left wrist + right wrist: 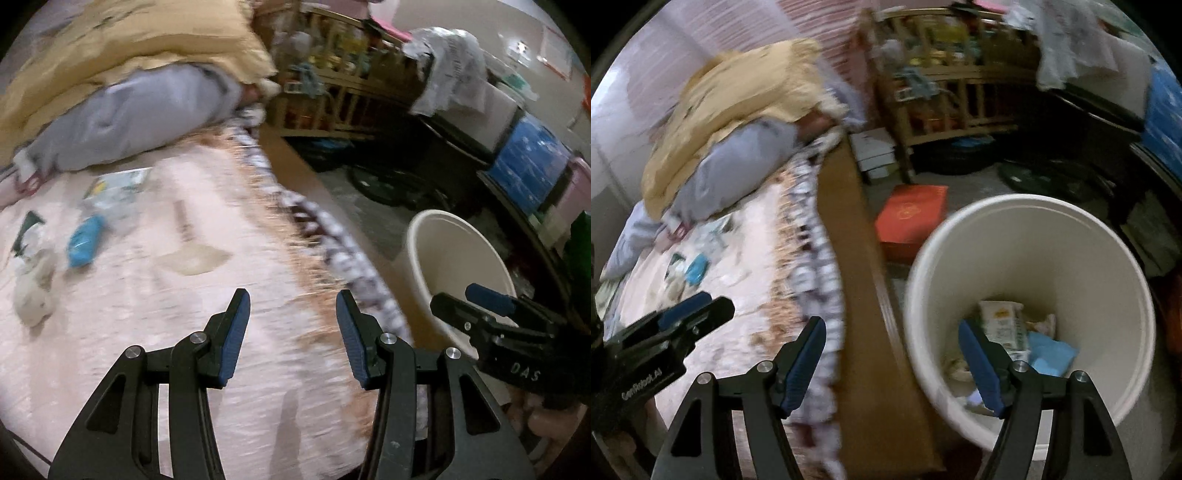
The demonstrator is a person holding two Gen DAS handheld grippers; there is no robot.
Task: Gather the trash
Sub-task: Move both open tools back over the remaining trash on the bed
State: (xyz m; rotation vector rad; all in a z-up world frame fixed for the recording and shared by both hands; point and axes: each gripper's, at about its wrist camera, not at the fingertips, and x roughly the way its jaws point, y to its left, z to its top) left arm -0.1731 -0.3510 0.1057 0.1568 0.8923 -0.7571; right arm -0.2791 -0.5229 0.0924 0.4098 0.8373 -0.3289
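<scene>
- Left claw (291, 332): jaws partly open, nothing between them. It points down over the near edge of the bed (155, 332).
- Right claw (892, 363): jaws wide and opening, nothing held. It straddles the bed rail (849, 258), one finger over the bin (1027, 206).
- Bin stands on the floor right of the bed, touching or just beside the rail; likely parked there to keep each drop short.
- Bin already holds trash: a printed packet (1001, 321), a blue scrap (1052, 352) and some paler bits I can't identify.
- Trash left on the bed sits at the far left: blue wrapper (85, 242), crumpled tissue (33, 295), a dark green scrap (27, 229), and a clear printed packet (118, 188).
- A pile of yellow and grey bedding (129, 74) lies beyond it; not trash.
- My read: one drop is done, both claws are free, and next is a reach far left for the wrapper or tissue.
- Risk: soft blanket under thin wrappers, so a claw may pinch fabric along with the trash.
- Frames are blurred; small items are hard to confirm.
</scene>
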